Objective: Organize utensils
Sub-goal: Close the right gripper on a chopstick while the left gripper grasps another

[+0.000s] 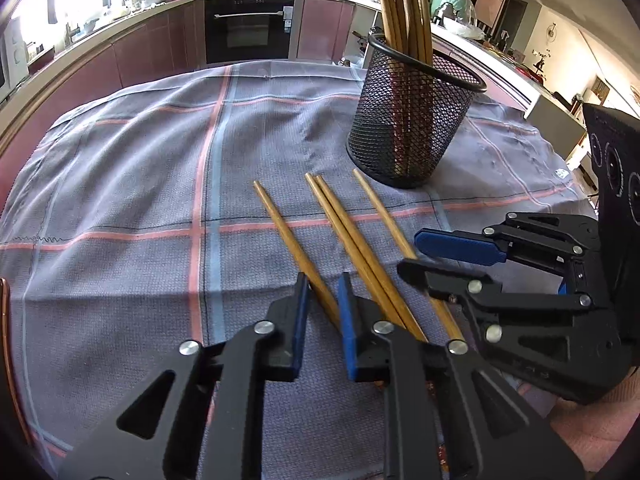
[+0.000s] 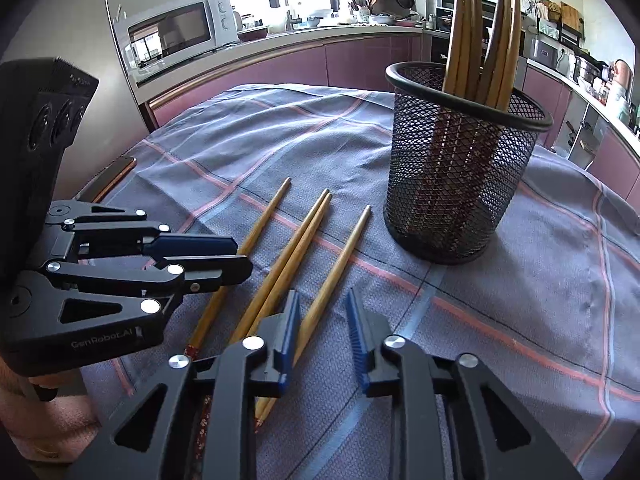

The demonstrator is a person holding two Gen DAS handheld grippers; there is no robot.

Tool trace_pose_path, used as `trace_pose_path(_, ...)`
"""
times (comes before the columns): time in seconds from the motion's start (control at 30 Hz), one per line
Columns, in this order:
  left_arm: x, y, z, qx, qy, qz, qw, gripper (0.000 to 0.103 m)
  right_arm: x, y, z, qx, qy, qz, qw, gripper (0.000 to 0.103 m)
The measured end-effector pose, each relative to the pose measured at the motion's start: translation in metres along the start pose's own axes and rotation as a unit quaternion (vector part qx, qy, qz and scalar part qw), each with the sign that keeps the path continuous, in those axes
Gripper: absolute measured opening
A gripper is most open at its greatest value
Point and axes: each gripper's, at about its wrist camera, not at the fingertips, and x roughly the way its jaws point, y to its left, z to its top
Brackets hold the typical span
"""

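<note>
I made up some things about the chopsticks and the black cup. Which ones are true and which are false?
1. Four chopsticks lie on the cloth. True.
2. The mesh cup is empty. False: it holds several upright chopsticks.
3. The left gripper is squeezing a chopstick. False: its jaws are open, holding nothing.
4. The right gripper is open. True.
5. The cup has tipped over. False: it stands upright.

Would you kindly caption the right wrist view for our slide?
Both tools open over four loose chopsticks on a checked cloth, beside a mesh holder already holding chopsticks.
</note>
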Motion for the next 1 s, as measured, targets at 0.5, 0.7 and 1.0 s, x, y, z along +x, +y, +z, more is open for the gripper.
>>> trace_pose_path(0.5,0.001,0.002,0.000,-0.003,-0.001,0.013,0.9999,0.017,0.004,-0.002,0.005,0.002,0.010,-0.002,1.000,0.012)
trace_pose_path(0.7,-0.002,0.006,0.000,-0.024,-0.001,0.014,0.9996,0.012,0.000,-0.012,0.001,0.020,0.009,0.011,1.000,0.005)
trace_pose_path(1.0,-0.001,0.007,0.000,-0.019,0.004,0.020,0.9996,0.013,-0.001,-0.010,0.001,-0.004,0.015,-0.014,1.000,0.009)
